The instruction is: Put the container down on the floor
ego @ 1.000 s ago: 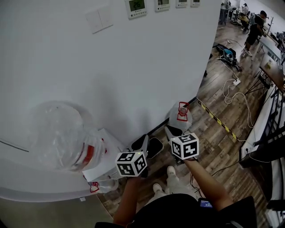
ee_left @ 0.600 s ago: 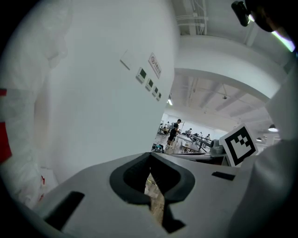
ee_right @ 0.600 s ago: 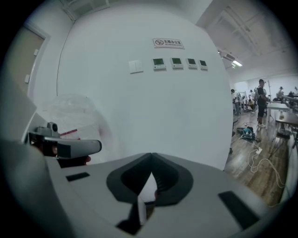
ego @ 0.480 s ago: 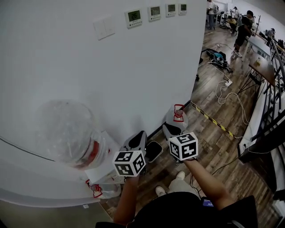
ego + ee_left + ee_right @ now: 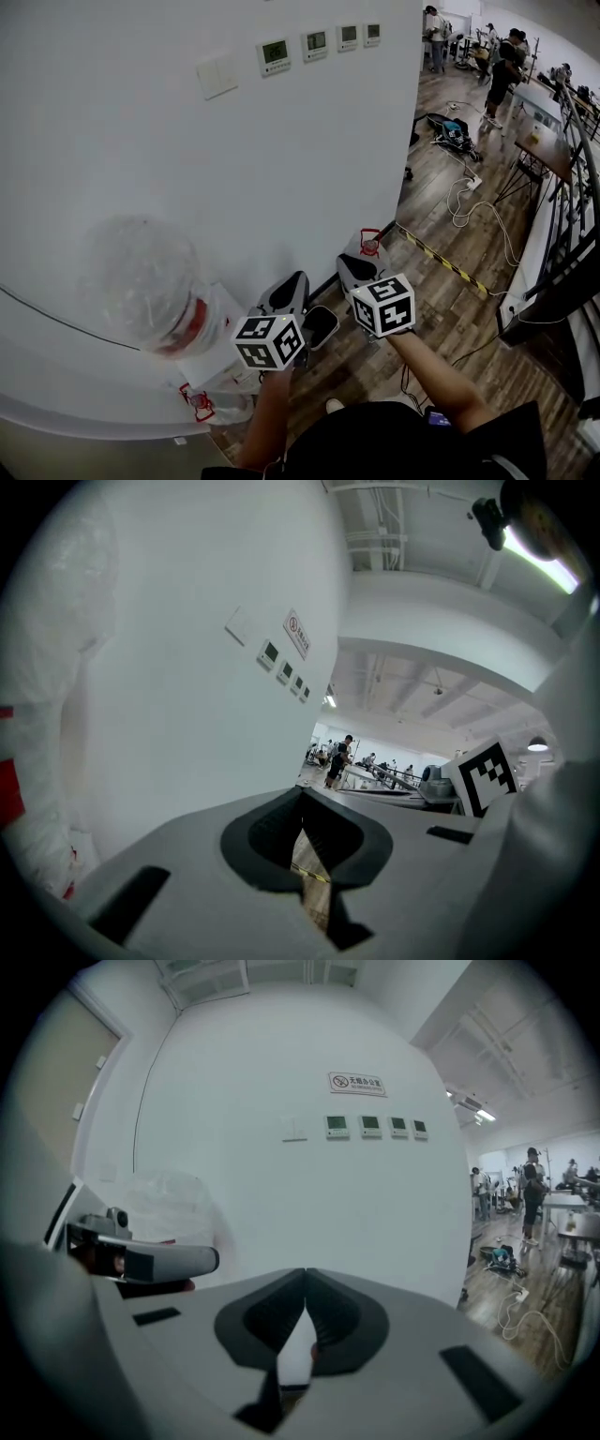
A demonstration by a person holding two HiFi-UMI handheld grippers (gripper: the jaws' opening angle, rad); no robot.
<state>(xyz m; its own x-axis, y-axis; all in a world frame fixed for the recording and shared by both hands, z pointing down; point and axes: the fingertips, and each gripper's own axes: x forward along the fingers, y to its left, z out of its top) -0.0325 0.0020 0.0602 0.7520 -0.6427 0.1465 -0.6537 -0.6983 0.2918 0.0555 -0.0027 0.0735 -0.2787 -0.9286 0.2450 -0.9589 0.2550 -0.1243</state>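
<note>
The container (image 5: 361, 249), a clear jug with a red handle on top, stands on the wooden floor against the white wall's foot. My right gripper (image 5: 351, 269) hovers just in front of and above it, jaws shut tip to tip with nothing between them. In the right gripper view that gripper (image 5: 305, 1299) faces the wall, and a sliver of white and red shows under the tips. My left gripper (image 5: 296, 281) is beside it to the left, also shut and empty. The left gripper view shows its tips (image 5: 302, 794) meeting, with floor below.
A water dispenser with a plastic-wrapped bottle (image 5: 141, 281) stands at the left. Another clear jug with a red cap (image 5: 208, 405) lies by its base. A black round object (image 5: 323, 324) sits on the floor between the grippers. Yellow-black tape (image 5: 450, 262), cables (image 5: 469, 202) and people (image 5: 497, 70) are farther right.
Both grippers have drifted slightly left and stayed shut. The head view has tilted up, so the person's shoes have slipped out of sight. The container has stayed by the wall.
</note>
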